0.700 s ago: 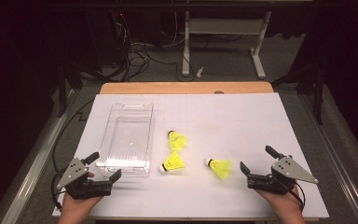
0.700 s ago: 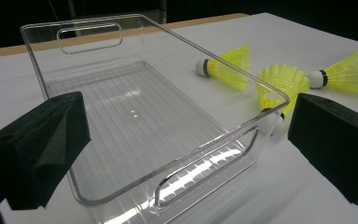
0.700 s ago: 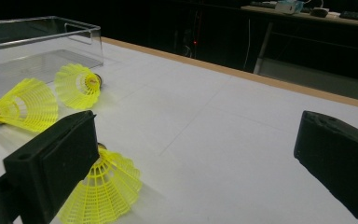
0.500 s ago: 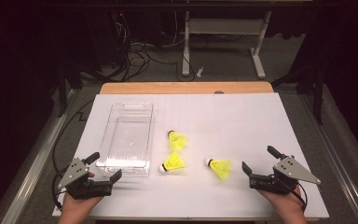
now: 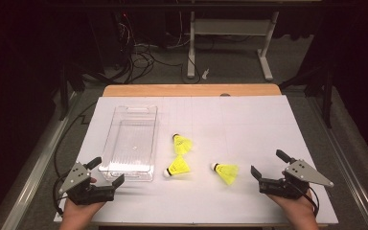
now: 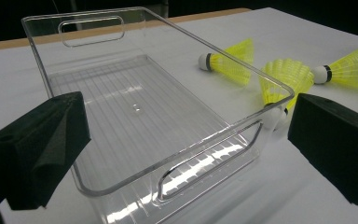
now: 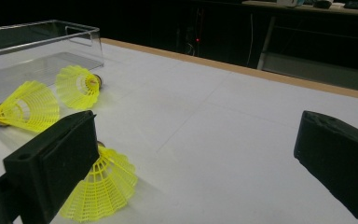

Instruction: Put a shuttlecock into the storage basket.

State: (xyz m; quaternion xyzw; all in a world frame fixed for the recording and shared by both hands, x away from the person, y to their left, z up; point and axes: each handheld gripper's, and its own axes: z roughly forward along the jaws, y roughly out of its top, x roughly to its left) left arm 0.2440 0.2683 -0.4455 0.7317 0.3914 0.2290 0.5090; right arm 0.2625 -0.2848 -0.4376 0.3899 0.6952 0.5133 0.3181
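a clear plastic bin [image 5: 129,143] stood empty on the white sheet, long side running away. three yellow shuttlecocks lay on their sides beside it: one [image 5: 183,143] farthest, one [image 5: 176,168] near the bin's corner, one [image 5: 225,172] apart rightward.

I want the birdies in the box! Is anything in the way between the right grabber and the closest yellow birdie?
Nothing visible is. The right gripper, jaws open, faces the nearest shuttlecock across bare white tabletop. The clear bin is empty.
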